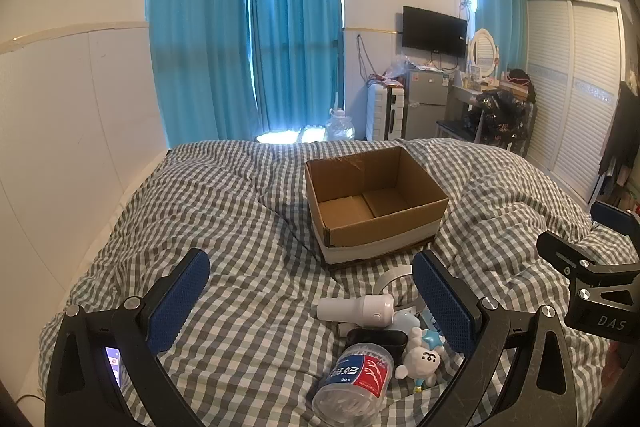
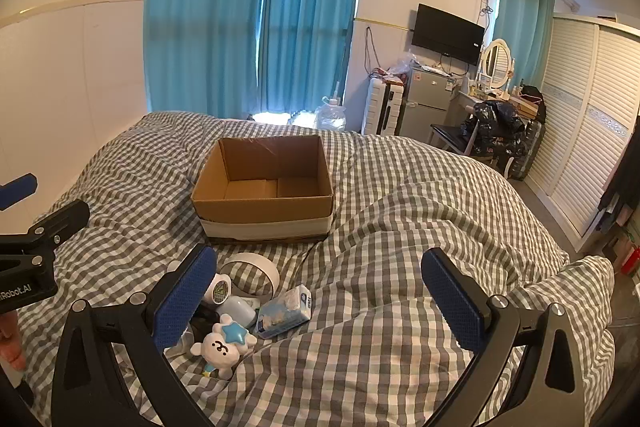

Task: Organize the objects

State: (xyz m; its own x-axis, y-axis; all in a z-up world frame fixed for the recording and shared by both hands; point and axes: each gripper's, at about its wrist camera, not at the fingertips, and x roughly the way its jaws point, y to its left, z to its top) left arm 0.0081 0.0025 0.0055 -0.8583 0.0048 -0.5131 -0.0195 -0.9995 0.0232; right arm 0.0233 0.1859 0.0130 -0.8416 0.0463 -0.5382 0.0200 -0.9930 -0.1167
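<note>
An open, empty cardboard box [image 1: 376, 203] sits on the checked bed cover; it also shows in the right wrist view [image 2: 264, 191]. In front of it lies a pile: a clear floss-pick jar [image 1: 356, 377], a white cylinder device [image 1: 360, 309], a white bear toy with a blue star [image 1: 420, 359] [image 2: 222, 341], a tape ring [image 2: 252, 273], a tissue pack [image 2: 286, 311], a black case [image 1: 376, 339]. My left gripper [image 1: 312, 301] is open above the pile. My right gripper [image 2: 320, 301] is open, right of the pile. Both hold nothing.
The checked bed cover [image 2: 400, 227] is rumpled, with a raised fold at the right. A white padded wall [image 1: 60, 127] runs along the left. Beyond the bed stand blue curtains [image 1: 248, 27], a water jug [image 1: 339, 127], a small fridge [image 1: 426, 99] and a wardrobe [image 1: 572, 87].
</note>
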